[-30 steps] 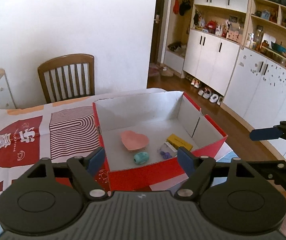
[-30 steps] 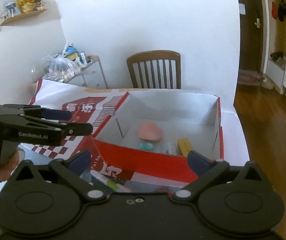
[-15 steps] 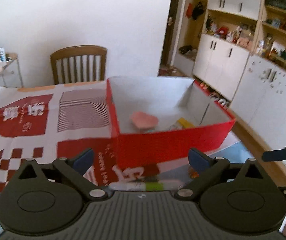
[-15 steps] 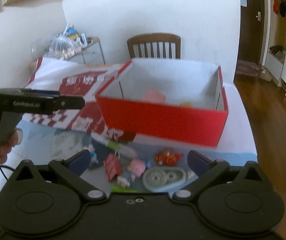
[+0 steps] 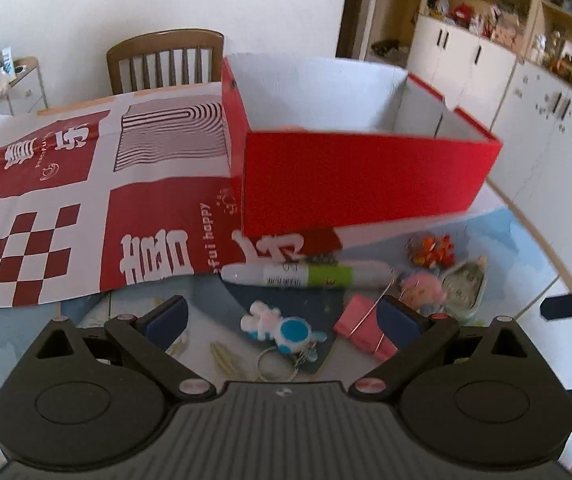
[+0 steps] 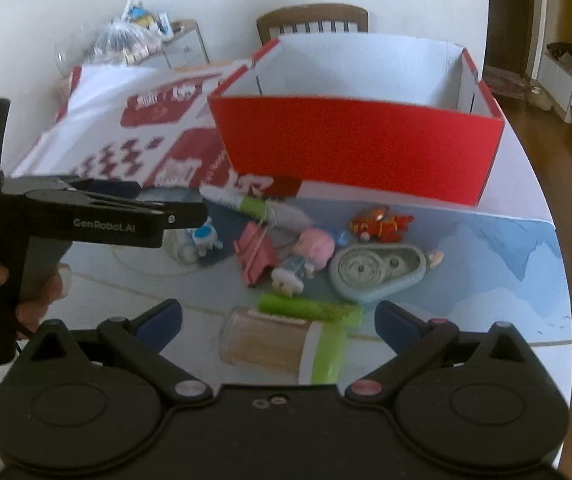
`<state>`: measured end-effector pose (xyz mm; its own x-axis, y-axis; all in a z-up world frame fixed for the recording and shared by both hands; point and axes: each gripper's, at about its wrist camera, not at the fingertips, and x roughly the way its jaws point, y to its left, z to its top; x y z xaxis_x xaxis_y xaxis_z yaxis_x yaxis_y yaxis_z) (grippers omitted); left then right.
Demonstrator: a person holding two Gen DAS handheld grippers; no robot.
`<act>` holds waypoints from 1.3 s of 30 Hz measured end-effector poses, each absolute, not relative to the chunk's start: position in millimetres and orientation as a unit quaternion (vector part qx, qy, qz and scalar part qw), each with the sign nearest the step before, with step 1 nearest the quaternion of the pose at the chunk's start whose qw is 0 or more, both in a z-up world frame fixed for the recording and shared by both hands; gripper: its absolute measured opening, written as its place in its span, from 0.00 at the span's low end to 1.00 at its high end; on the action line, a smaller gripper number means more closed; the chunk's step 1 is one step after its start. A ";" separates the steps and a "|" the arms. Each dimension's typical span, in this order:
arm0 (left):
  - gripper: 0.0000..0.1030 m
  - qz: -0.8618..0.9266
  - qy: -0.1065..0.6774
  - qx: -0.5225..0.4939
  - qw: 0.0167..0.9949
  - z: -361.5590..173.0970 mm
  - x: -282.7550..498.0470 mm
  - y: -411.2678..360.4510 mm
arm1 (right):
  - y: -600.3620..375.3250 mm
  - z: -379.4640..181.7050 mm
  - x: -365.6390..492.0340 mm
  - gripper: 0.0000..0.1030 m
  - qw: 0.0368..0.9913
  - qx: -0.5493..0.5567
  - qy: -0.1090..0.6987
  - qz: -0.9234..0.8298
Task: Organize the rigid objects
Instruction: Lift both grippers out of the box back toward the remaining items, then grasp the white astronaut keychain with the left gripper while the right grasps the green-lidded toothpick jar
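both tools are released and hold nothing: left tool above a keychain toy, right tool above a toothpick jar. lower squarely, clamp each, then lift toward the red box behind on the counter.

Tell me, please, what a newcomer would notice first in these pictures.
First, the big red box, open on top, at the table's far side. In front of it lies a cluster of small things: a red fish toy, a pink-haired figurine and a toothpick jar, nearest the open right gripper.
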<state>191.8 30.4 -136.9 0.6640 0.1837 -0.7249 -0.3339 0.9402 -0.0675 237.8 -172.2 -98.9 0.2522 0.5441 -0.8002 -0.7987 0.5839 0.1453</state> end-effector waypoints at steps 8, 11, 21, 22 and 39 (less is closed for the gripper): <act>0.98 0.130 0.406 -0.077 0.901 -160.2 197.4 32.2 | -164.1 -115.0 232.2 1.00 0.772 -0.167 0.459 0.406; 0.98 0.135 0.409 -0.077 0.899 -166.3 198.8 37.4 | -161.3 -119.8 230.7 0.99 0.771 -0.171 0.465 0.400; 0.88 0.117 0.414 -0.060 0.901 -178.4 204.8 37.2 | -150.9 -130.3 227.6 0.95 0.769 -0.189 0.475 0.385; 0.82 0.114 0.416 -0.056 0.900 -179.3 206.0 36.6 | -150.7 -130.8 227.5 0.93 0.768 -0.190 0.476 0.384; 0.58 0.100 0.416 -0.037 0.903 -180.3 208.1 30.2 | -151.1 -134.5 230.0 0.83 0.765 -0.194 0.488 0.373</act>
<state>208.1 30.2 -180.3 0.6342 0.1492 -0.7587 -0.2103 0.9775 0.0164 230.0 -151.1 -134.5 0.2462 0.3822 -0.8907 -0.7597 0.6467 0.0675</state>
